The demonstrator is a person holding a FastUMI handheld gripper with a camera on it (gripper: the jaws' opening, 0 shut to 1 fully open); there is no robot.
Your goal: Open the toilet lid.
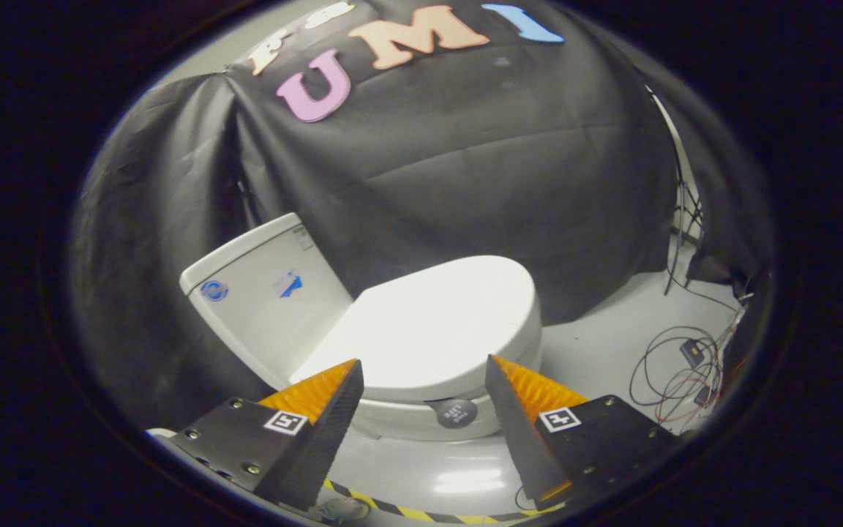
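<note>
While the toilet lid [432, 322] lies flat and closed on the bowl, I have the gripper [424, 373] hovering short of it with the fingers spread wide and nothing between them. The lid's near edge sits just ahead of the fingertips and in the gap between them, so I read this as the approach step — lined up, not yet touching. The toilet stands on the pale floor [612, 322] against the black cloth wall [465, 168], its tank [264, 293] rising beyond the left finger with the lid's hinge end meeting it there. A small dark round button [456, 413] shows on the side of the bowl just under the lid's rim, between my fingers.

Next I judge I need to bring the fingers down and forward so one of them gets under the lid's overhanging rim, or so both close on that rim — then swing it up and back towards the tank. The rim looks thin and smooth, so my worry is slipping off it or pressing on the top instead of catching the underside. Loose cables [677, 373] lie on the floor beyond the right finger, well apart from the toilet, and a striped tape line [407, 512] runs along the floor beneath the fingers.
</note>
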